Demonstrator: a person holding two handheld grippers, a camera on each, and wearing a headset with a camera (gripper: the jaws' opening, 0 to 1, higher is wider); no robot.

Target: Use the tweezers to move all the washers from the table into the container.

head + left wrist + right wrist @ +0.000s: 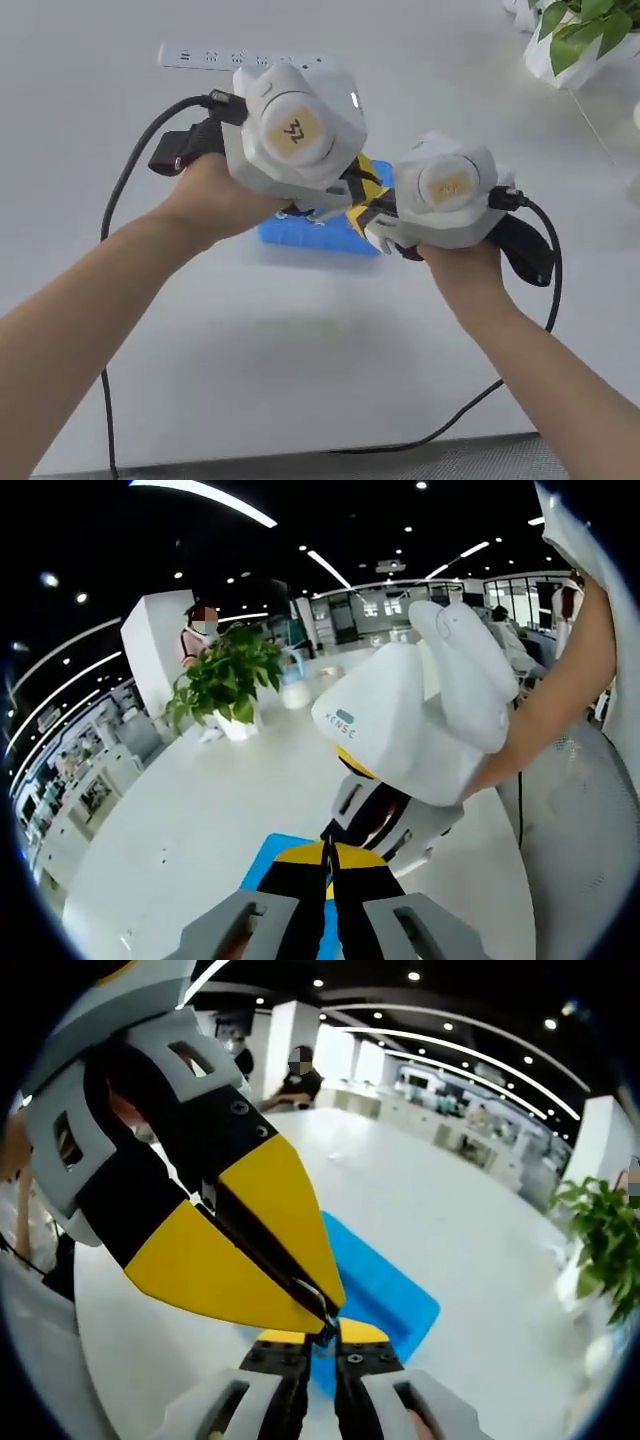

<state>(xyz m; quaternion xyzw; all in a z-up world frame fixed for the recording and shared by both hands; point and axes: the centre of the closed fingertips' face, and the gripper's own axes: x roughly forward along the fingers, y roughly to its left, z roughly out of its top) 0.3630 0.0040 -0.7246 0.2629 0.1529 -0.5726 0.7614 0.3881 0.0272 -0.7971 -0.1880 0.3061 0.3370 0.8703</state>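
Over the blue container (300, 236) on the white desk (300, 350), both tools meet tip to tip. The left tool (328, 872) is pinched narrow on a thin dark sliver, seemingly the tweezers (270, 1263). The right tool (320, 1348) is likewise nearly closed at that sliver's end, though I cannot tell whether it grips anything. Where the washers lie I cannot tell. Best to seat the tweezers straight and firm along the pads, tips protruding, before lowering; a skewed hold would likely twist under squeeze.
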